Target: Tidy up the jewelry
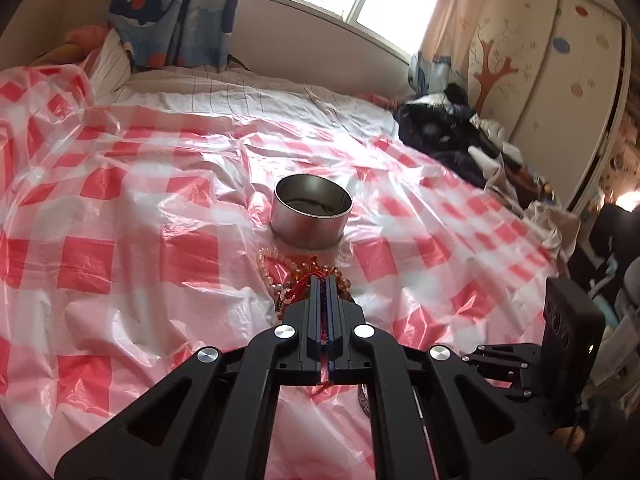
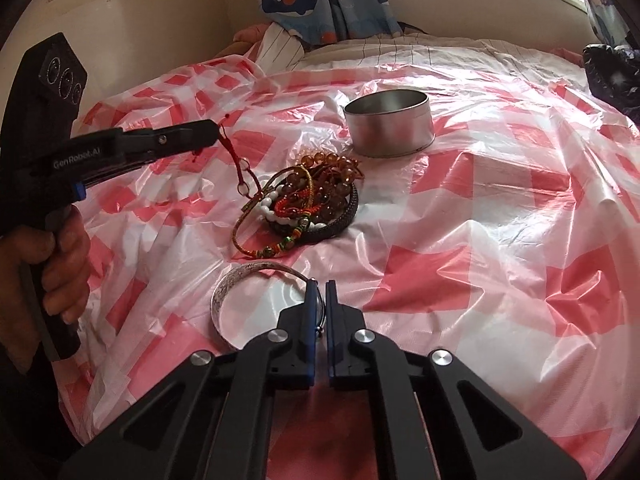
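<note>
Where checked plastic sheet [image 2: 480,208] spreads, bed [image 1: 248,96] lies.

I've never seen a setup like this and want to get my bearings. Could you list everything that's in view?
metal tin: one, silver, open and upright on the sheet, beyond the jewelry.
jewelry pile: one heap, amber and white beads, red and green cords, a dark bangle, in front of the tin.
red cord: one, hanging from the left gripper, its lower end by the pile.
silver bangle: one, nearest, pinched by the right gripper.
plastic sheet: one, red and white checks, covering the bed.
whale curtain: blue and white, behind the bed.
dark clothes: one pile, far right of the bed.
left gripper: black, shut on the cord.
right gripper: black, blue pads, shut on the bangle.
hand: one, holding the left gripper's handle.
</note>
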A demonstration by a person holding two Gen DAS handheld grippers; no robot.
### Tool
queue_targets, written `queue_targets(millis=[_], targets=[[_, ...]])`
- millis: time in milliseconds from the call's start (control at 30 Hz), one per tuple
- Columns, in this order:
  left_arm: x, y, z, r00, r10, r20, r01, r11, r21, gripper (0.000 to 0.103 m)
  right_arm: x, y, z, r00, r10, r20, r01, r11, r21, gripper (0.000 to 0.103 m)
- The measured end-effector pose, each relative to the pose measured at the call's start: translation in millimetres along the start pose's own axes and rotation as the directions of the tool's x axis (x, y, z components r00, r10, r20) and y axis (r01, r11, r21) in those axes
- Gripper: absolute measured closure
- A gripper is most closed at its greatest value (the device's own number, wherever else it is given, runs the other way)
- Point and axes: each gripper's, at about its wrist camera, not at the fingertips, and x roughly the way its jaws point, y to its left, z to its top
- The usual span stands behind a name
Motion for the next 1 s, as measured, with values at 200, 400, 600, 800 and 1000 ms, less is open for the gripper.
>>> queue_targets(millis=[200, 400, 600, 800, 1000], targets=[[4.1, 0.4, -1.8, 1.000, 0.002, -0.011, -0.002, 1.000, -0.004, 0.101, -11.3, -4.9, 2.6, 0.998, -0.039, 0.049, 0.039, 0.999, 0.008, 0.102], [5.5, 2.6, -1.6, 1.000, 0.010, -0.011, -0.010, 1.000, -0.010, 0.102, -22.1, -16.6, 6.2, 0.996, -0.012, 0.091, 0.007, 0.998, 0.059, 0.102], [5.1, 2.9, -1.0, 1.000, 0.008, -0.010, -0.008, 1.000, -0.009, 0.101, -16.5, -16.7, 7.4, 0.998, 0.027, 0.062, -0.031, 0.997, 0.072, 0.102], [4.7, 2.6, 1.5, 1.000, -0.003, -0.009, 0.003, 1.000, -0.011, 0.101, 9.9, -7.5, 2.0, 0.997, 0.059, -0.051, -0.056, 0.997, 0.053, 0.065], [5.4, 0.6, 1.7, 1.000, -0.006, -0.008, 0.006, 1.000, -0.008, 0.101, 15.8, 3.3, 1.2, 0.997, 0.048, -0.066, -0.048, 0.999, 0.001, 0.078]])
